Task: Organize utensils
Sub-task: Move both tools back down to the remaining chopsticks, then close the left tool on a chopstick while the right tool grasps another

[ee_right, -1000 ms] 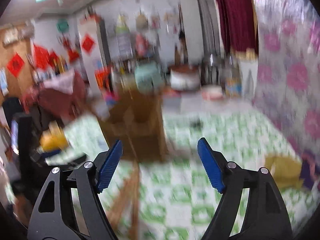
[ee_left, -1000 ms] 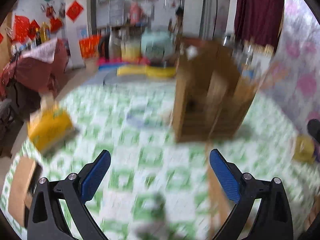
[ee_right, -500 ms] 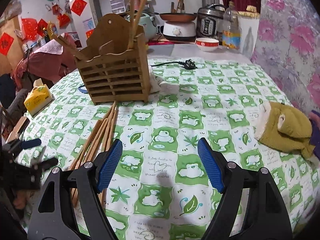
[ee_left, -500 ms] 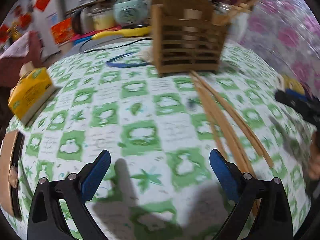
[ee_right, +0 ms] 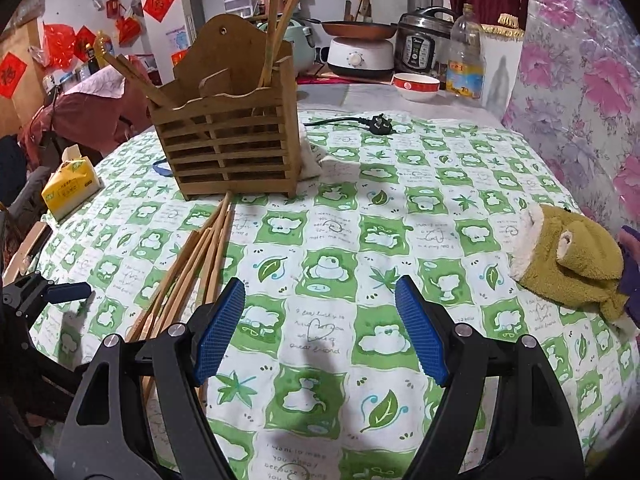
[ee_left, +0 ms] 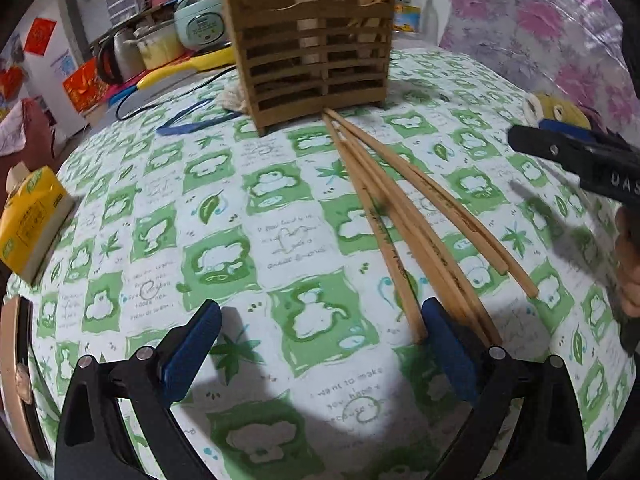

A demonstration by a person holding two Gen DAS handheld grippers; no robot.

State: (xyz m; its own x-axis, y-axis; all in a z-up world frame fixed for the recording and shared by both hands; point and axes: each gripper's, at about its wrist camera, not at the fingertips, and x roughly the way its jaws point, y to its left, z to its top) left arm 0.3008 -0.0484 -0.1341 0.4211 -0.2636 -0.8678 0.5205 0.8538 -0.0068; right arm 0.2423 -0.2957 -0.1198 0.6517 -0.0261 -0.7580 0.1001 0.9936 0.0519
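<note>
Both hand-held tools have dropped toward the tablecloth (ee_left: 280,240), bringing the chopsticks (ee_left: 404,216) right beside the left gripper (ee_left: 320,344) and nearer the right gripper (ee_right: 320,328).

My left wrist camera looks steeply down, close over the desk (ee_left: 280,208), toward the wooden holder (ee_left: 308,40). My right wrist camera faces that holder (ee_right: 228,132) from its other side. Both share the chopsticks (ee_left: 400,208) before it.

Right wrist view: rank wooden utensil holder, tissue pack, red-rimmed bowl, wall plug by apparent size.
1. wooden utensil holder, clearly largest.
2. tissue pack.
3. red-rimmed bowl, close to the tissue pack in apparent size and farther from the camera, so its rank is unsure.
4. wall plug, smallest.
</note>
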